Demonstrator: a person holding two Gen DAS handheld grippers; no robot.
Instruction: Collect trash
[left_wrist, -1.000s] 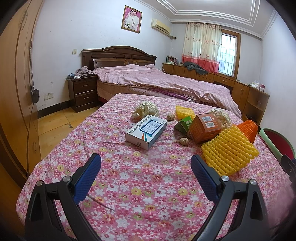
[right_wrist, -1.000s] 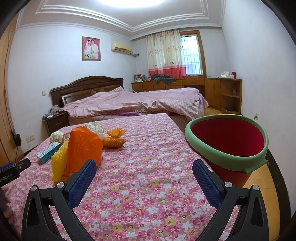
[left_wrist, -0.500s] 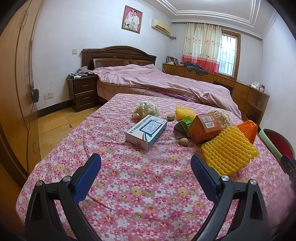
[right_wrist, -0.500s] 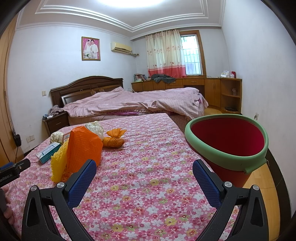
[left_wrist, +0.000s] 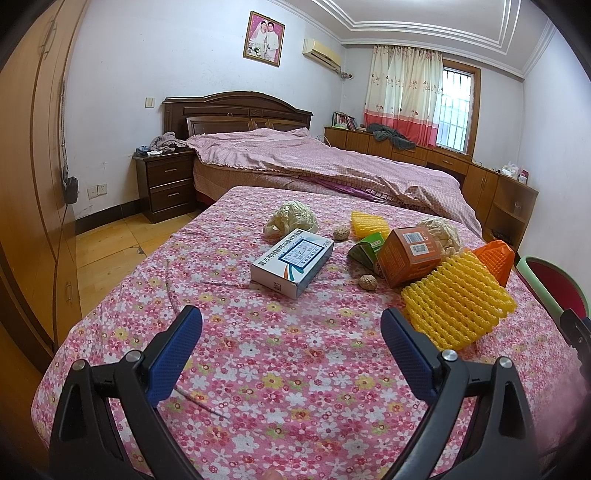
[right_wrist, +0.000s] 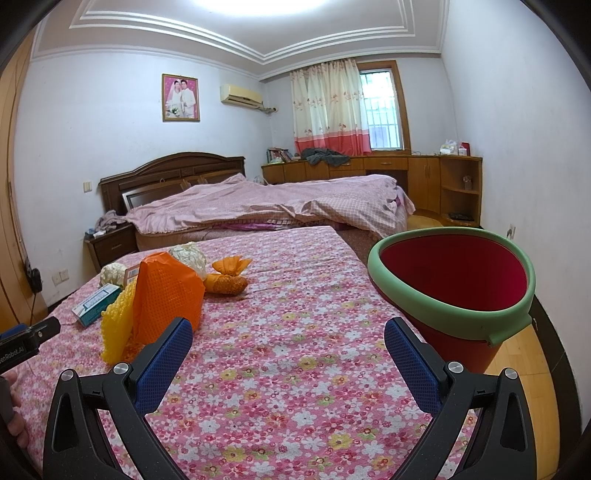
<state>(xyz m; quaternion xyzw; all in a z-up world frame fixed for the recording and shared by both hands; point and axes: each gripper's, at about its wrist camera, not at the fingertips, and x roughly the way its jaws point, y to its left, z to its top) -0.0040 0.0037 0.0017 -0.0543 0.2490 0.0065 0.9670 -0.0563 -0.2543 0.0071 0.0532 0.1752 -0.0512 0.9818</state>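
Left gripper (left_wrist: 291, 332) and right gripper (right_wrist: 288, 341): jaws spread, empty, above floral bedspread (left_wrist: 295, 369). Trash pile centre: medicine box (left_wrist: 291, 267), yellow foam net (left_wrist: 458, 301). Red bin (right_wrist: 454, 280) at bed's right edge.

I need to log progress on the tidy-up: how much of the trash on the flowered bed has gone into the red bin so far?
Nothing looks done: the visible part of the red bin is empty. Nothing is in hand either: the left gripper and right gripper are open over the bedspread. All is left: the white box, orange box, yellow foam net, orange net, paper wads and nuts.
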